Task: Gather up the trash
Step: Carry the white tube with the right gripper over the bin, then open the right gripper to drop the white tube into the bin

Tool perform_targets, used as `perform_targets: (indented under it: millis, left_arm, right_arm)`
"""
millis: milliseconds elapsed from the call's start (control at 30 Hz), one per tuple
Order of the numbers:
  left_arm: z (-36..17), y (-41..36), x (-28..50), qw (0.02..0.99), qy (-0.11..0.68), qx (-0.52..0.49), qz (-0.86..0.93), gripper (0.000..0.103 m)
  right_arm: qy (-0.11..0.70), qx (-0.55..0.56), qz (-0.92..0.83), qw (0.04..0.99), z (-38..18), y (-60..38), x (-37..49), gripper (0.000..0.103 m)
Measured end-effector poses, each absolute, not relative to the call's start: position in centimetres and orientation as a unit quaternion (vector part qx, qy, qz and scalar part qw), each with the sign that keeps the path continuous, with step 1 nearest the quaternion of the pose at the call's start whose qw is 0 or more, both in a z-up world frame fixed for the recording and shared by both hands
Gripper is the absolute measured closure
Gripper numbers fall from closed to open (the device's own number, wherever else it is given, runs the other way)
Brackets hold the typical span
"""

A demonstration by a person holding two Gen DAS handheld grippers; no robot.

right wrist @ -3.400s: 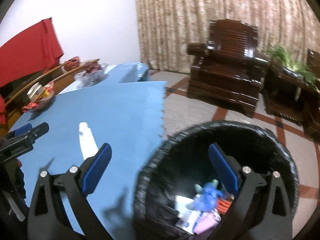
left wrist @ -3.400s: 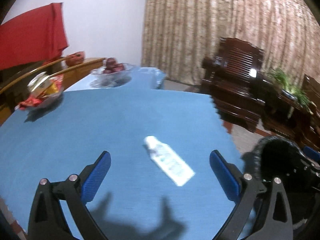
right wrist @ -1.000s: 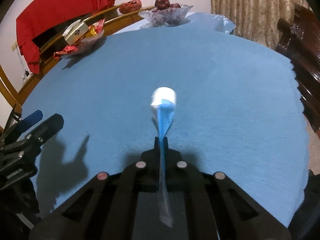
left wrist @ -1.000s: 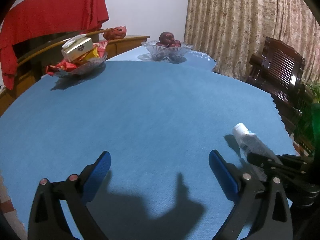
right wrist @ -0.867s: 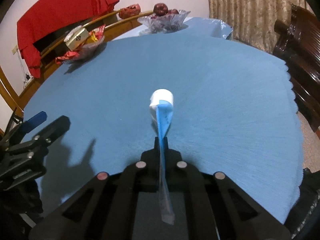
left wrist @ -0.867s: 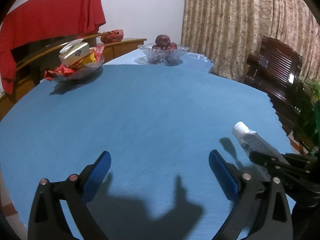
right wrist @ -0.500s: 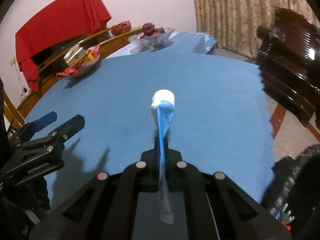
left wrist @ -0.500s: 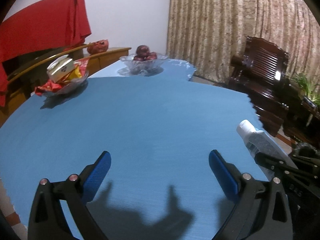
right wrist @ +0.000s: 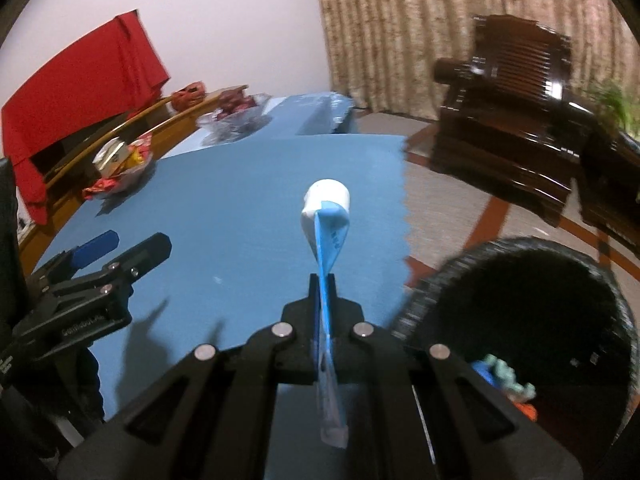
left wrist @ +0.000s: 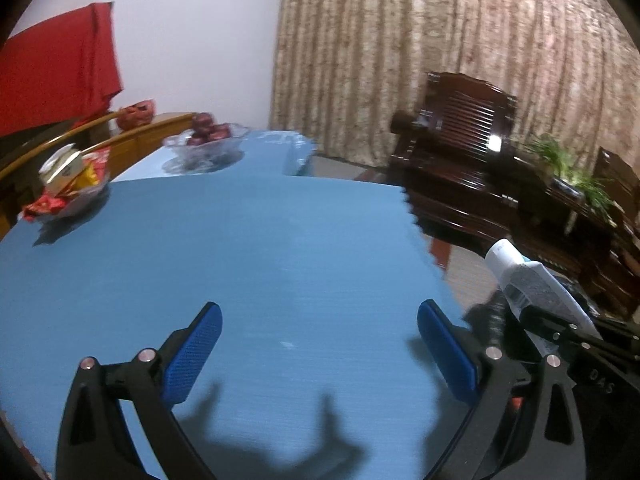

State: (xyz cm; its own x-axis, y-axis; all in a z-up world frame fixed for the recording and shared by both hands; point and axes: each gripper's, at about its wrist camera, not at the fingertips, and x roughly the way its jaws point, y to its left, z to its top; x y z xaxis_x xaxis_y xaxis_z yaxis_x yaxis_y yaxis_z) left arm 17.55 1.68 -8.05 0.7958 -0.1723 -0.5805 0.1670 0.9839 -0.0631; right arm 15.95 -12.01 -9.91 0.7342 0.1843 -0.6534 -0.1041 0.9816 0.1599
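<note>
Partly blurred, right tongs (right wrist: 325, 280) clamped on white tube (right wrist: 326, 210), left tongs (left wrist: 320, 344) spread empty, bin (right wrist: 520, 320) cut off.

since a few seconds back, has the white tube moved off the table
Yes. The white tube, earlier flat on the blue tablecloth, is now pinched in the right gripper, raised beside the black bin.

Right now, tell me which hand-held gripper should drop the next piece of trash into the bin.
Right. The right hand-held gripper is shut on the flattened white-and-blue tube, beside the black-lined round bin. The left hand-held gripper is open and empty over the blue tablecloth.
</note>
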Motion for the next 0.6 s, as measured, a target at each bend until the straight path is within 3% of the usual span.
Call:
perform_targets:
  millis: [600]
  left_arm:
    - [-8.7,-9.1,15.3,0.926,0.32,0.036,-0.196,0.007]
  right_arm:
    - [0.375,0.092,-0.046,0.921,-12.7,-22.8,9.3,0.101]
